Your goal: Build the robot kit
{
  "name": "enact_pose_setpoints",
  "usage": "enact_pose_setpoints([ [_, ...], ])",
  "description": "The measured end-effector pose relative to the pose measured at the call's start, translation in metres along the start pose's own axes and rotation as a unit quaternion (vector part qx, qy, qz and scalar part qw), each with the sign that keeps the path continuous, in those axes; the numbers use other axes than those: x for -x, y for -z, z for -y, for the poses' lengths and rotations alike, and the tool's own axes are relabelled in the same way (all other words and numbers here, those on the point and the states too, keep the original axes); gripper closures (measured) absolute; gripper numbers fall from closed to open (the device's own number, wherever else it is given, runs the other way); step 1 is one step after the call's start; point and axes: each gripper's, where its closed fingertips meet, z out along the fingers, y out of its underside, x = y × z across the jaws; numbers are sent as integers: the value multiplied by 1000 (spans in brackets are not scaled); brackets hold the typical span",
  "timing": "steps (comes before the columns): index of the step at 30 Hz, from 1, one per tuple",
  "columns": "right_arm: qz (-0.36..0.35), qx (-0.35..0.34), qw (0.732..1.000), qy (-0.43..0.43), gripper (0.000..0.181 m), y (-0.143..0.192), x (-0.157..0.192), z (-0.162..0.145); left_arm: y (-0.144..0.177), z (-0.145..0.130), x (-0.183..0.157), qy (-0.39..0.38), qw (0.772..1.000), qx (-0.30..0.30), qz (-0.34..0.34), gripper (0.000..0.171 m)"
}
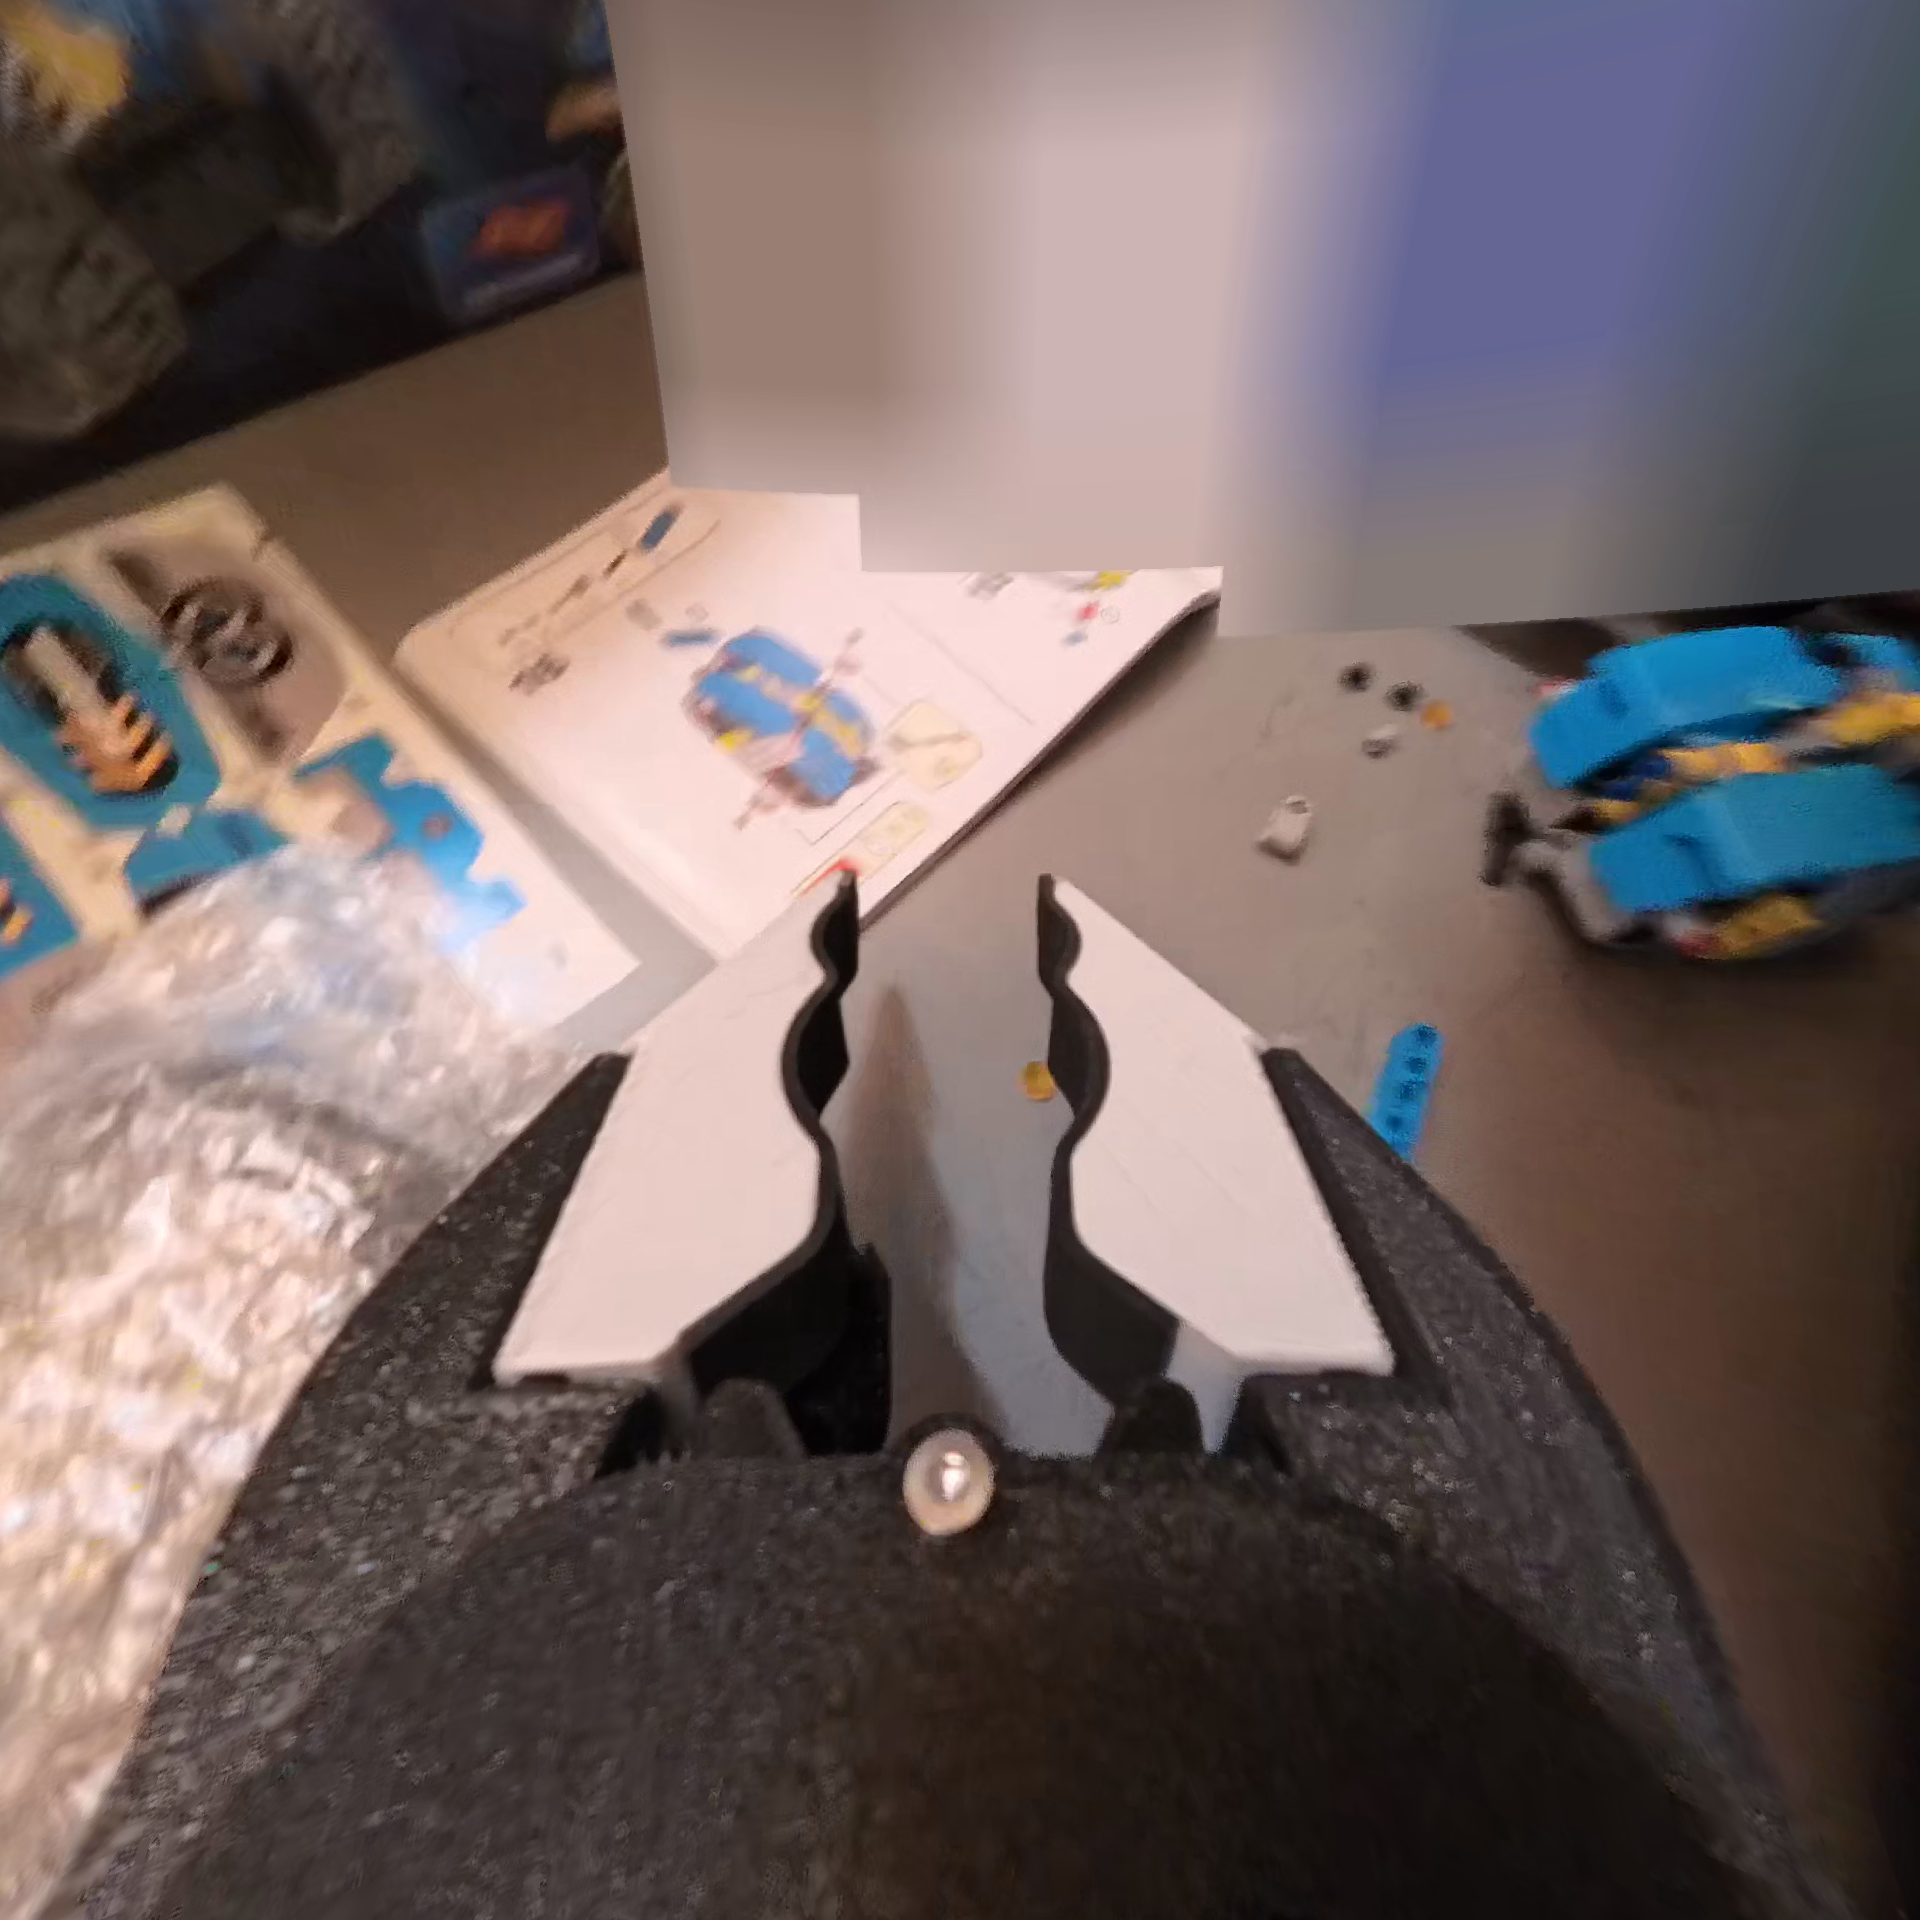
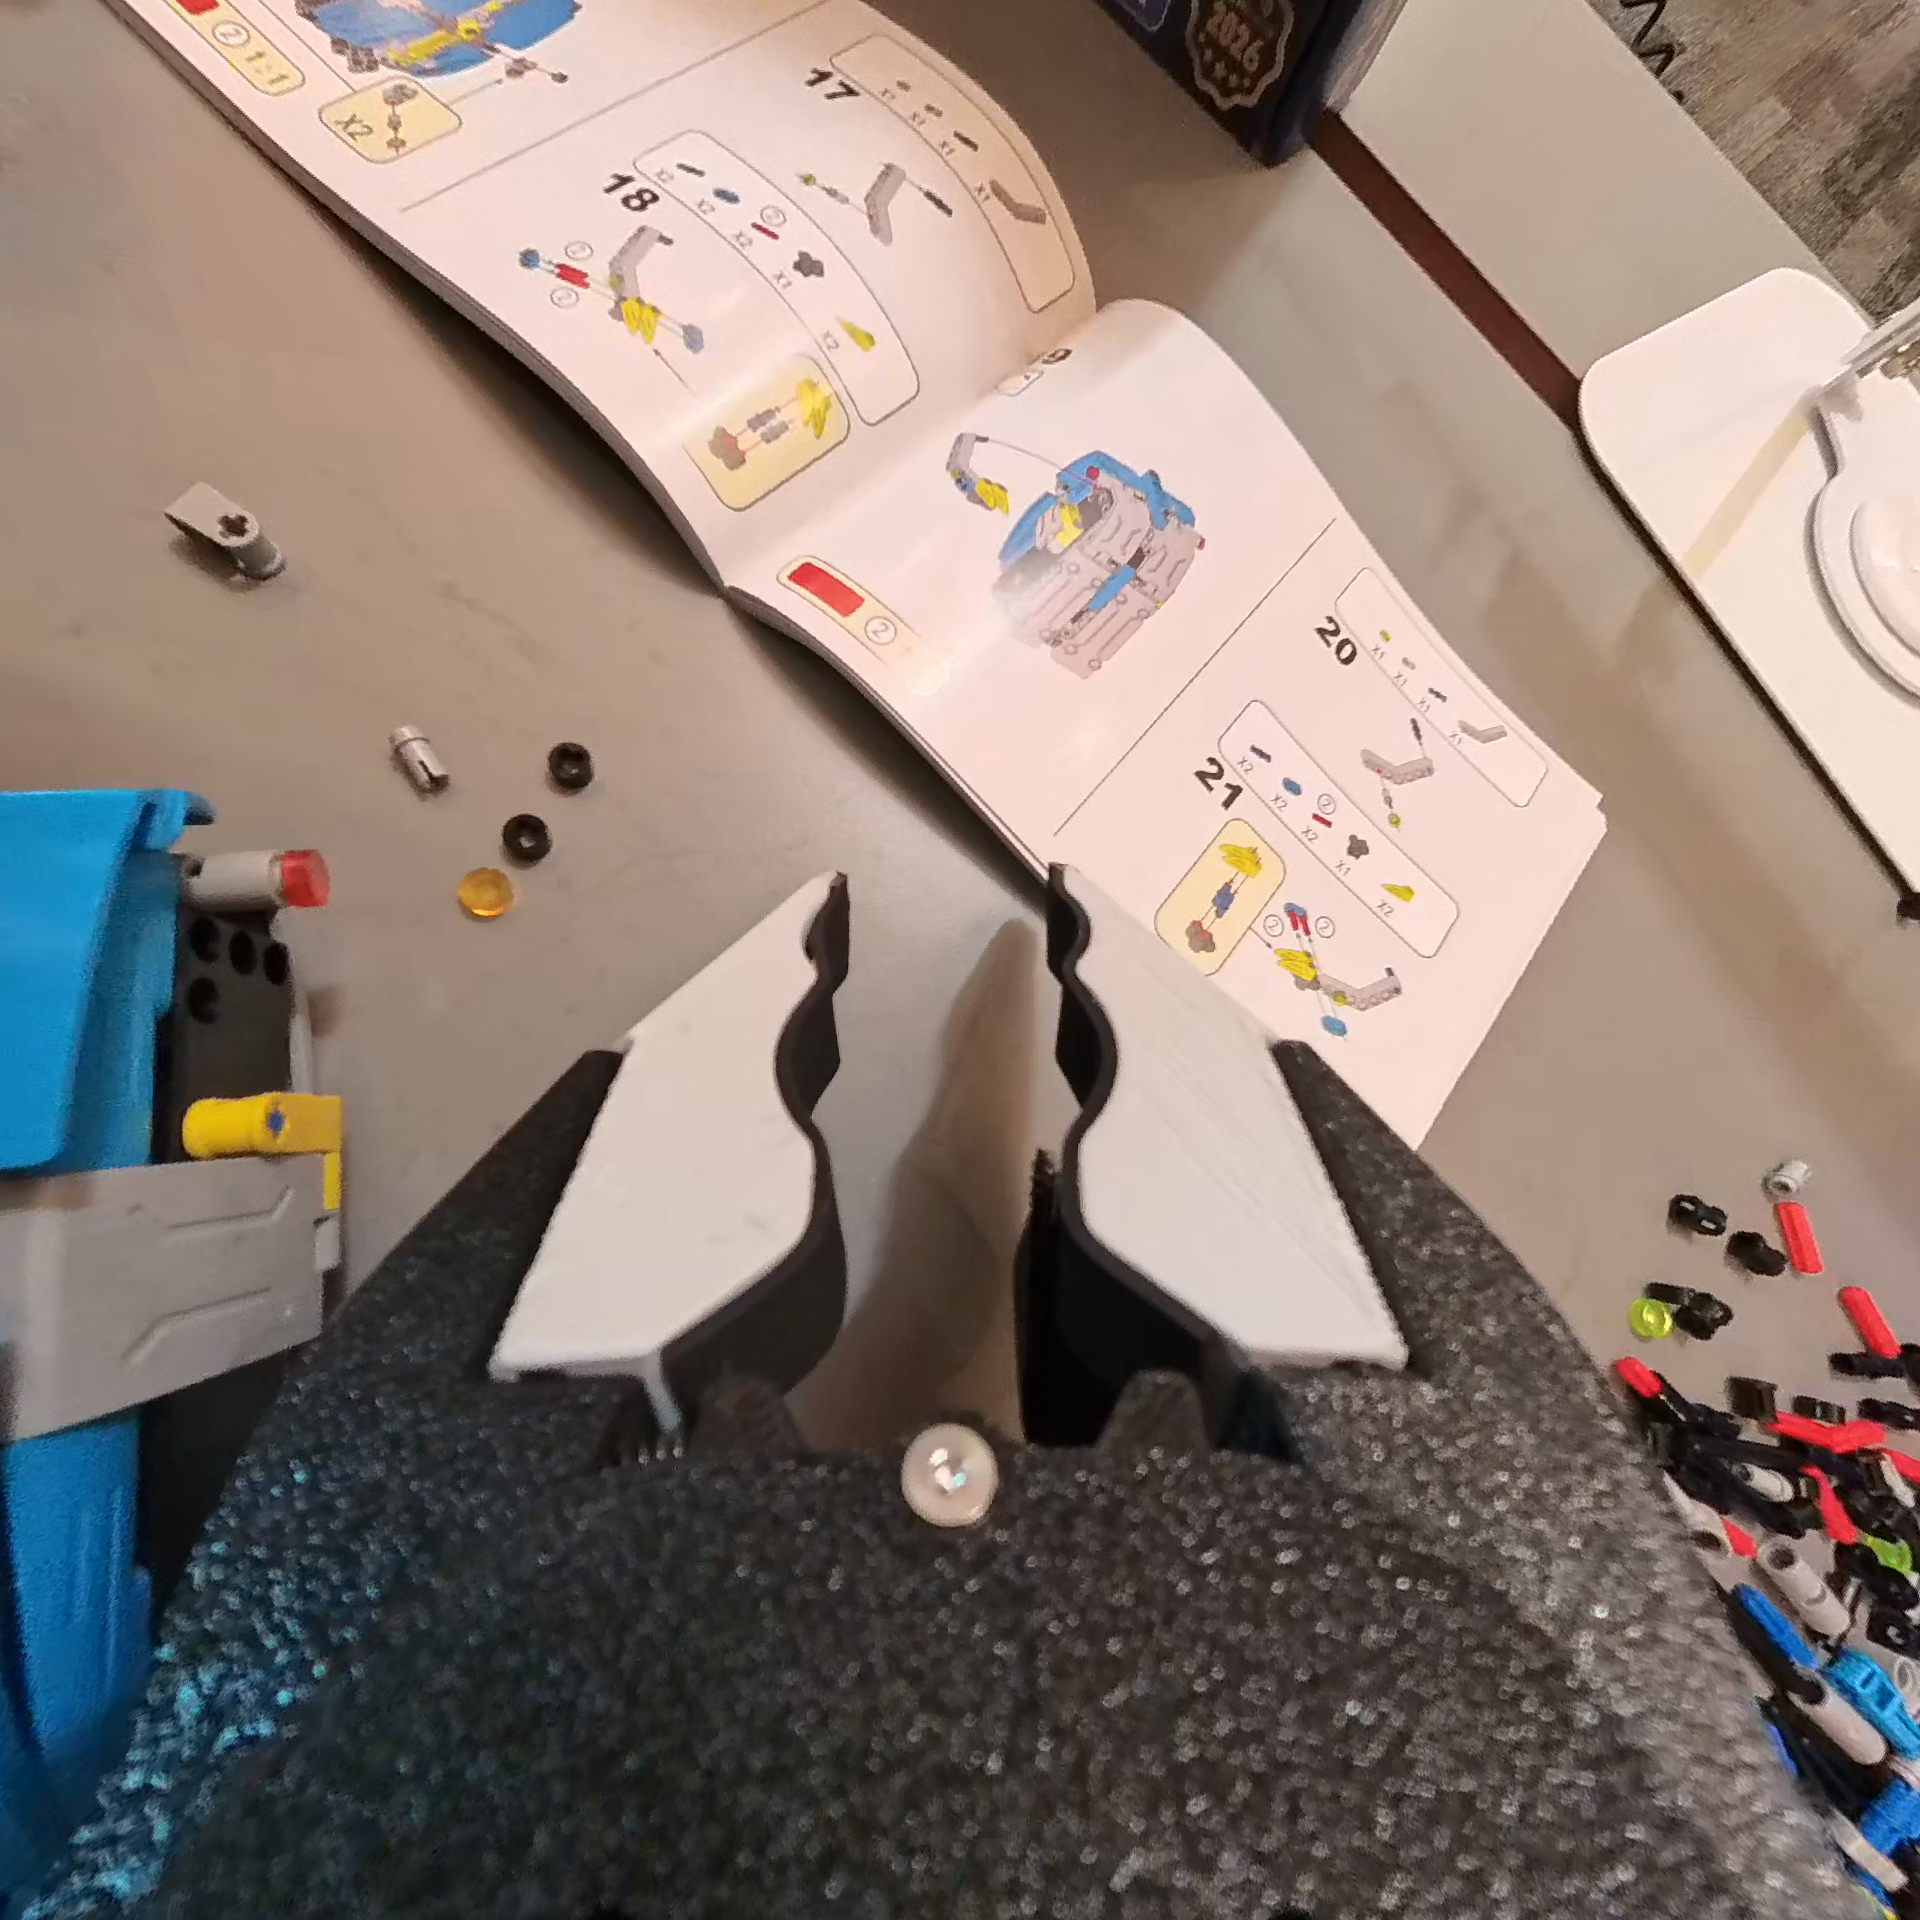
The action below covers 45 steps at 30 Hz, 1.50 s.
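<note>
glossy paper booklet on a matt grey table — crinkly clear plastic bag, smooth plastic bricks.

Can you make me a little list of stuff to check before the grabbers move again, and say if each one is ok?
1. Left gripper open with nothing between its fingers: ok.
2. Right gripper open with nothing between its fingers: ok.
3. Instruction booklet lying open with its building pictures showing: ok.
4. Small orange round stud lying loose on the grey table, apart from the two black rings: ok.
5. Blue toy model fully in view beside the right gripper: not ok, the picture edge cuts it off.
6. Left wrist view sharp enough to sort the clear plastic bag contents: cannot tell, it is blurred.
</note>
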Motion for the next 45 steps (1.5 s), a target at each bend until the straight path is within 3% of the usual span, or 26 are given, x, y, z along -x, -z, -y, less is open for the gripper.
enact_pose_setpoints([
  [3,-4,0,1000,6,144,1,0,-1,18,0,-33,-82,990,-23,-111,143],
  [9,-5,2,1000,12,144,2,1,0,12,-37,-46,-197,973,63,-103,143],
  [15,-13,-1,1000,19,144,5,0,1,8,-46,-48,-211,968,89,-101,151],
  [45,-8,5,1000,28,147,3,4,-1,1,-45,-56,-212,969,89,-89,164],
])
